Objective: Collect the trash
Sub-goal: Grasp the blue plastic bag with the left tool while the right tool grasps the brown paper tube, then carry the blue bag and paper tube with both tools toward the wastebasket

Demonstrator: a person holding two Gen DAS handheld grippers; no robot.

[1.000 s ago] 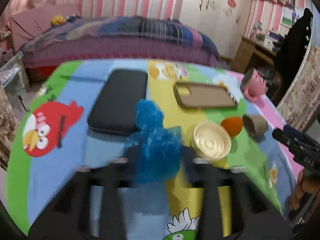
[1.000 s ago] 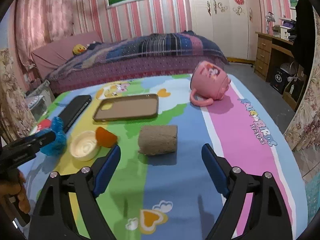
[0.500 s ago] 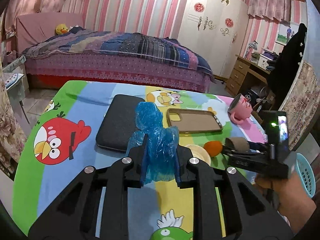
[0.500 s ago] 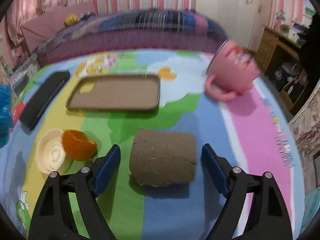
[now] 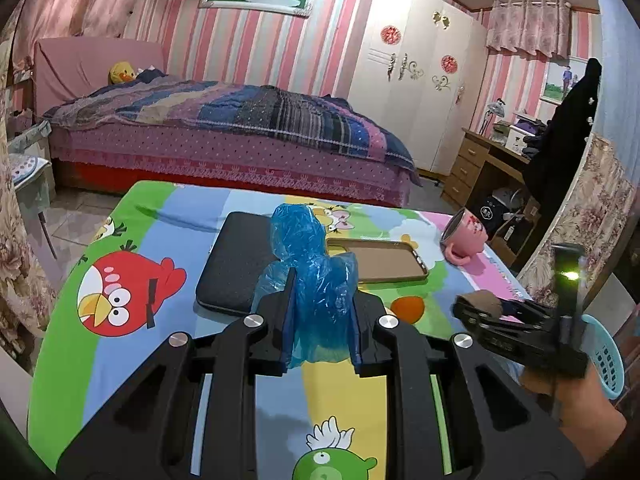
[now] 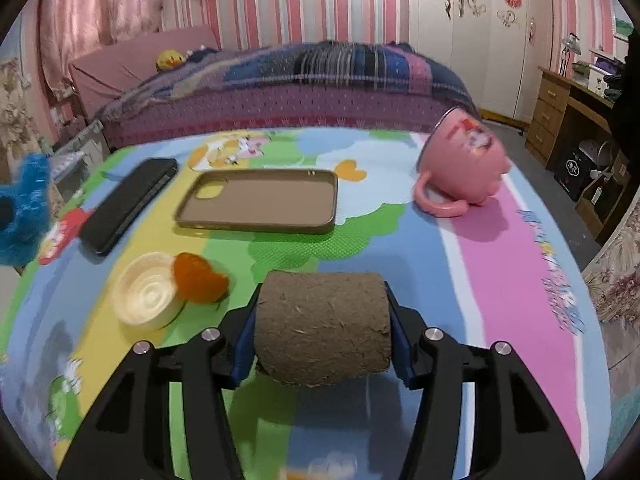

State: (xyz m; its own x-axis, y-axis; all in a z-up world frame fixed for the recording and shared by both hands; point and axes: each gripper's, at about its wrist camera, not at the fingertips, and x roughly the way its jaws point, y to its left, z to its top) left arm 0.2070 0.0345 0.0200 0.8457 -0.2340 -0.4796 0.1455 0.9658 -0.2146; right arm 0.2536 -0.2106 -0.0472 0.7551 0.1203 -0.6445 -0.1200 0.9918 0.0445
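Right hand-held gripper has just been closing endwise on the brown fibrous cardboard roll, long axis crosswise between jaws, near worktop front edge; left hand-held gripper clamps crumpled blue plastic bag, raised.

- Tablecloth: blue lettering is running in two lines along the pink stripe at the right side; it is showing blurred in the right wrist view and is not reading out letter for letter.
- Dark box under the desk: a round white mark with small characters is showing, too small to read.
- Pink cup: a printed picture is showing on its side, with no legible words.
- Red round ornaments on the wardrobe doors: any signs on them are staying too small to read.
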